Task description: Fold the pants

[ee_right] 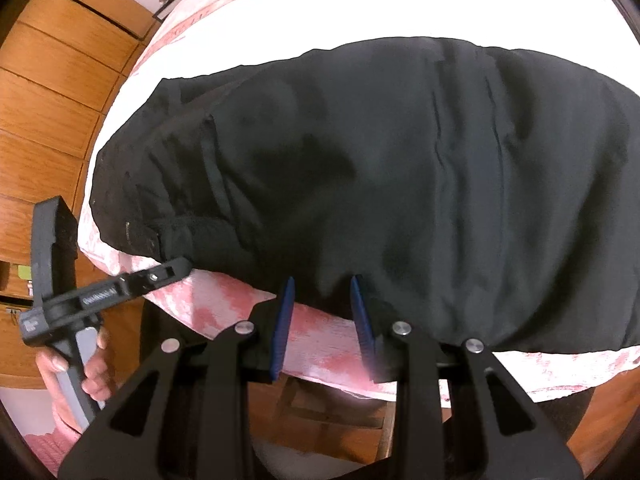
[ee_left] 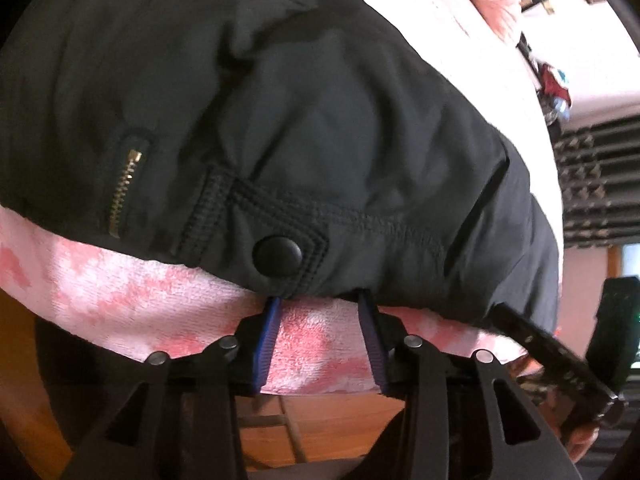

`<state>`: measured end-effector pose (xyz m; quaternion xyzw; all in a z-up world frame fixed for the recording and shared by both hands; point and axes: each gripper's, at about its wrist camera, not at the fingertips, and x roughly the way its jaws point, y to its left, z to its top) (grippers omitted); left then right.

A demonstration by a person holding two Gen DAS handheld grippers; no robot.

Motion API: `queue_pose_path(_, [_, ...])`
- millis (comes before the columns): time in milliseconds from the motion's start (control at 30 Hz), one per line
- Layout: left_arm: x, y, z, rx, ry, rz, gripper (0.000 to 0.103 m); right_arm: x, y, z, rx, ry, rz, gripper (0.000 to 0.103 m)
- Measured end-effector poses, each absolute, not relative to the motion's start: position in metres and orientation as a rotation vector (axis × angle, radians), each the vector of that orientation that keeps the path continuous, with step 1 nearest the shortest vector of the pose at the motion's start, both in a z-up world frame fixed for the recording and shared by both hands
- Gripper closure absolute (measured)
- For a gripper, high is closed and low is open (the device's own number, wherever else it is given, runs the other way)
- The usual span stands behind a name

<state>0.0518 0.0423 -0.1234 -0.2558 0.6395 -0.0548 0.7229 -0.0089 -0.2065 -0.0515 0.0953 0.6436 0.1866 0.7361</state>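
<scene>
1. A pair of black fabric pants [ee_left: 280,120] lies spread over a pink-and-white mottled towel-like cover [ee_left: 120,292], filling the centre and upper left of the left wrist frame and most of the middle of the right wrist frame [ee_right: 400,180].
2. In the left wrist view, the waistband end shows a round black snap button [ee_left: 277,255], a belt loop, and a brass zipper [ee_left: 124,196] at the left of the frame.
3. The left gripper [ee_left: 320,304] sits at the lower centre, its blue-padded jaws spread, tips at the near edge of the pants just below the snap; whether the tips slip under the cloth is hard to tell.
4. The right gripper [ee_right: 322,286] sits at the lower centre of its frame, jaws likewise spread, tips touching the near hem of the black fabric.
5. A hand [ee_right: 80,368] holding the left gripper's handle shows at the lower left of the right wrist frame, with wooden panelled cabinets [ee_right: 48,100] behind it.
</scene>
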Motion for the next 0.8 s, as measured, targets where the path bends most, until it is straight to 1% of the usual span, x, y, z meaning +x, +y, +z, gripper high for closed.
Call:
queue_pose_path(100, [0.054, 0.06, -0.127, -0.651, 1.404, -0.117, 0.065, -0.008, -0.205, -0.055, 0.219, 1.42, 0.406, 0.072])
queue_pose_path(133, [0.054, 0.066, -0.13, -0.696, 1.404, -0.106, 0.067, -0.008, -0.204, -0.055, 0.22, 1.417, 0.408, 0.072])
queue_pose_path(200, [0.054, 0.074, -0.133, -0.733, 1.401, -0.085, 0.081, -0.008, -0.201, -0.055, 0.22, 1.413, 0.411, 0.072])
queue_pose_path(267, [0.049, 0.079, -0.127, -0.733, 1.379, -0.078, 0.086, -0.009, -0.203, -0.056, 0.226, 1.414, 0.413, 0.072])
queue_pose_path(367, [0.042, 0.077, -0.121, -0.707, 1.366, -0.058, 0.089, -0.008, -0.203, -0.059, 0.233, 1.42, 0.415, 0.072])
queue_pose_path(467, [0.038, 0.067, -0.134, -0.673, 1.377, -0.036, 0.089, -0.008, -0.202, -0.062, 0.234, 1.429, 0.419, 0.072])
queue_pose_path(567, [0.033, 0.058, -0.125, -0.578, 1.373, -0.051, 0.087, -0.004, -0.204, -0.053, 0.21, 1.408, 0.428, 0.071])
queue_pose_path(600, [0.032, 0.056, -0.12, -0.547, 1.379, -0.061, 0.085, -0.001, -0.205, -0.044, 0.196, 1.386, 0.44, 0.066])
queue_pose_path(633, [0.031, 0.057, -0.116, -0.54, 1.382, -0.066, 0.085, 0.003, -0.205, -0.035, 0.19, 1.362, 0.453, 0.058])
queue_pose_path(667, [0.03, 0.056, -0.111, -0.529, 1.386, -0.07, 0.082, 0.007, -0.206, -0.027, 0.184, 1.338, 0.465, 0.055])
queue_pose_path(700, [0.028, 0.055, -0.106, -0.517, 1.385, -0.072, 0.081, 0.012, -0.205, -0.02, 0.174, 1.315, 0.473, 0.053])
queue_pose_path(800, [0.026, 0.047, -0.087, -0.481, 1.369, -0.067, 0.079, 0.04, -0.202, 0.005, 0.111, 1.231, 0.506, 0.053])
